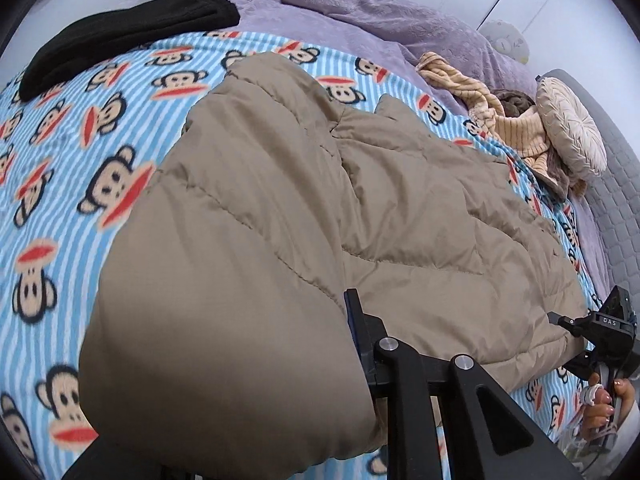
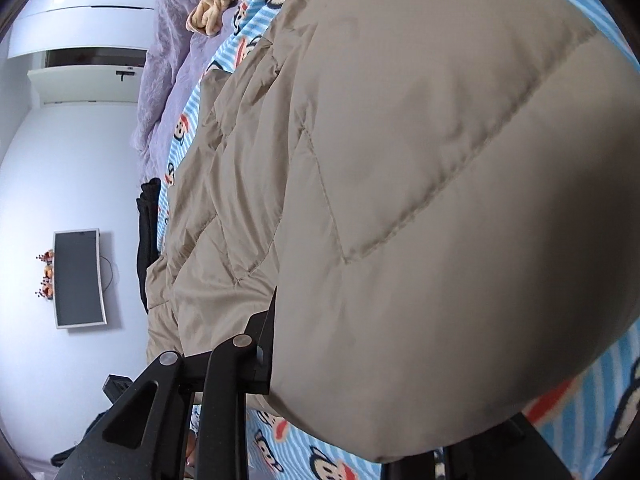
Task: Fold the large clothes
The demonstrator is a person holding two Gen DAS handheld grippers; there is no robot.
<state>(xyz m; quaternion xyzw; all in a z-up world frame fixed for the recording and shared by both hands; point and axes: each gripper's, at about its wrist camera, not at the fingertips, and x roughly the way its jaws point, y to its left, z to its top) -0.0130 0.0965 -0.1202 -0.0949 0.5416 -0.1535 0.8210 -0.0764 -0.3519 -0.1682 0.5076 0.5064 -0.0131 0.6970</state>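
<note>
Puffy quilted beige coat [image 1: 280, 220] (bunched), monkey-print blanket [image 1: 60, 200]

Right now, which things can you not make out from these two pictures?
- Left tool, left wrist view: one finger shows, the other is behind the beige padded coat; the grip cannot be judged.
- Right tool, right wrist view: the same, the coat's bulge covers one finger.
- Black garment: its type is unclear, too far and folded.
- Striped yellow cloth: partly hidden by the round cushion.
</note>
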